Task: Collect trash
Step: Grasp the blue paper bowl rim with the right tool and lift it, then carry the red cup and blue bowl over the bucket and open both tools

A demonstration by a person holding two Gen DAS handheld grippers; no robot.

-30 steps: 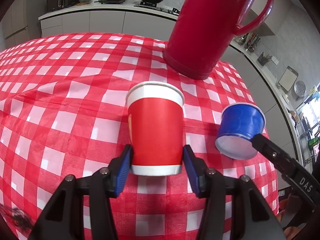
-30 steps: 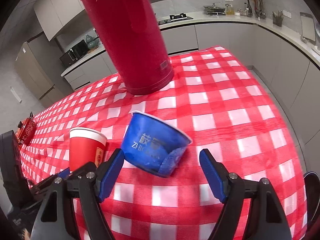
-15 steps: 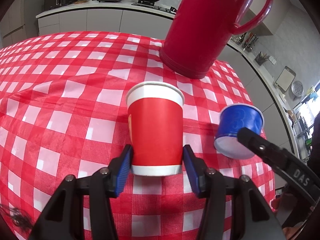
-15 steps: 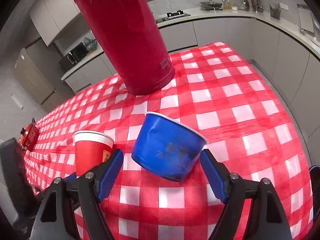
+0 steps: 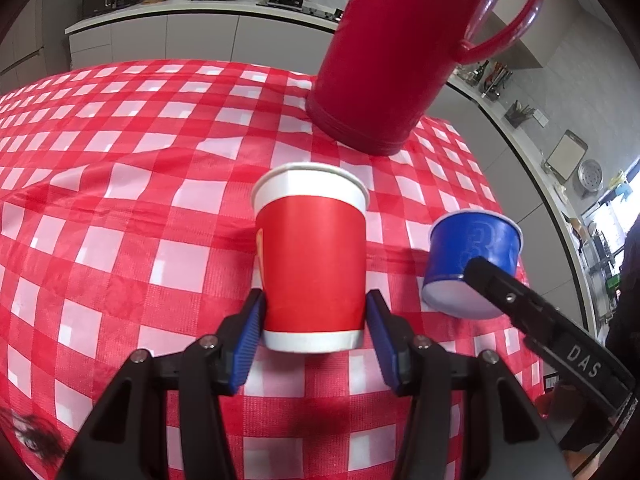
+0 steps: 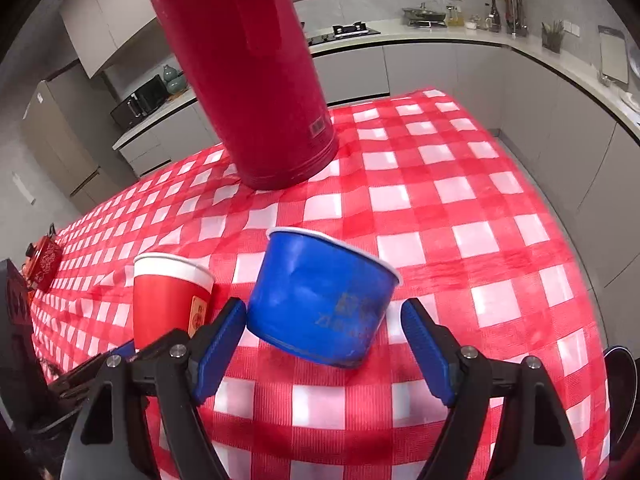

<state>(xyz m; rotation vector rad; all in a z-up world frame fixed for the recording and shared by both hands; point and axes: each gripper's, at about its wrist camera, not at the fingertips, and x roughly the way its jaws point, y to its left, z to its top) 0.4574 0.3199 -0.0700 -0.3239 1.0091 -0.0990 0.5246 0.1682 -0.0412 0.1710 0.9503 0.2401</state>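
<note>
Your left gripper (image 5: 314, 322) clenches the red cup (image 5: 311, 256) at centre. At its 3 o'clock, the blue cup (image 6: 320, 296) has tipped upright between your right gripper's (image 6: 324, 342) released jaws; close next.

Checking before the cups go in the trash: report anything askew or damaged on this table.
The blue paper cup is tilted, not upright, between the right gripper's pads; its side wall looks dented and scuffed. The red paper cup stands upright in the left gripper. No spill shows on the checked tablecloth.
</note>
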